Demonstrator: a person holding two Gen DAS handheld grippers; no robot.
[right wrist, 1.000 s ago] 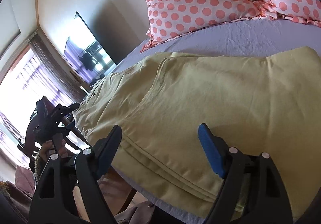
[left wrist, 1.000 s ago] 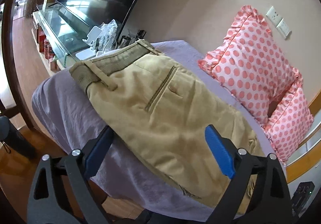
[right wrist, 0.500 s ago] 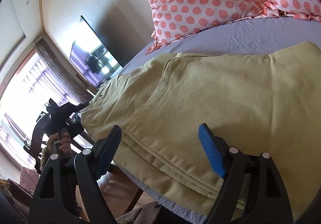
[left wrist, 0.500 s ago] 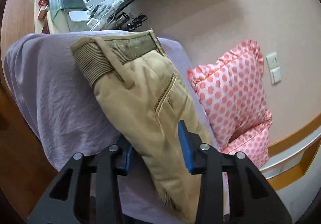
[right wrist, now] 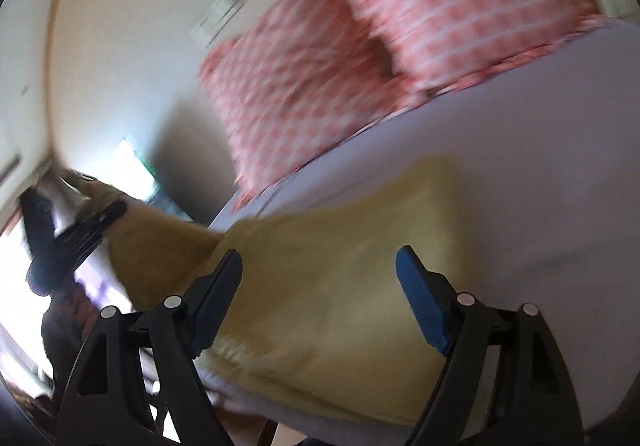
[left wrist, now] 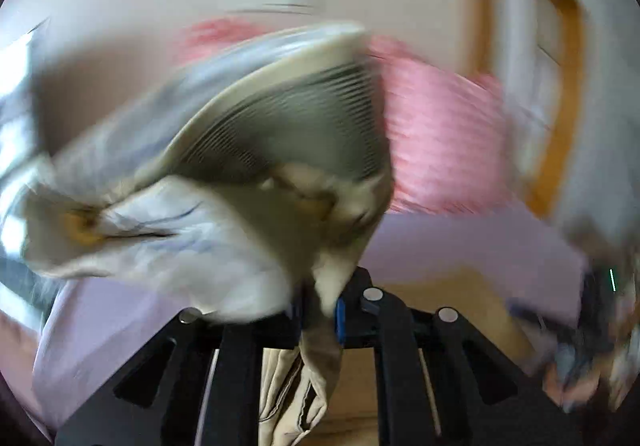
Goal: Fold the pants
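Lilac-sheeted bed (right wrist: pixel 540 182), beige cotton pants (right wrist: pixel 340 286) across it: left gripper (left wrist: pixel 318 312) clenched on waistband, swinging over; right gripper (right wrist: pixel 320 294) released. Next, probably lay flat.

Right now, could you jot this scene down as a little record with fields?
Place: bed with lilac sheet
Garment: tan pants, partly lifted
Left tongs: shut on pants fabric, waistband end raised
Right tongs: open, over the pants lying on the bed
Background: pink patterned pillows
Image quality: both views motion-blurred
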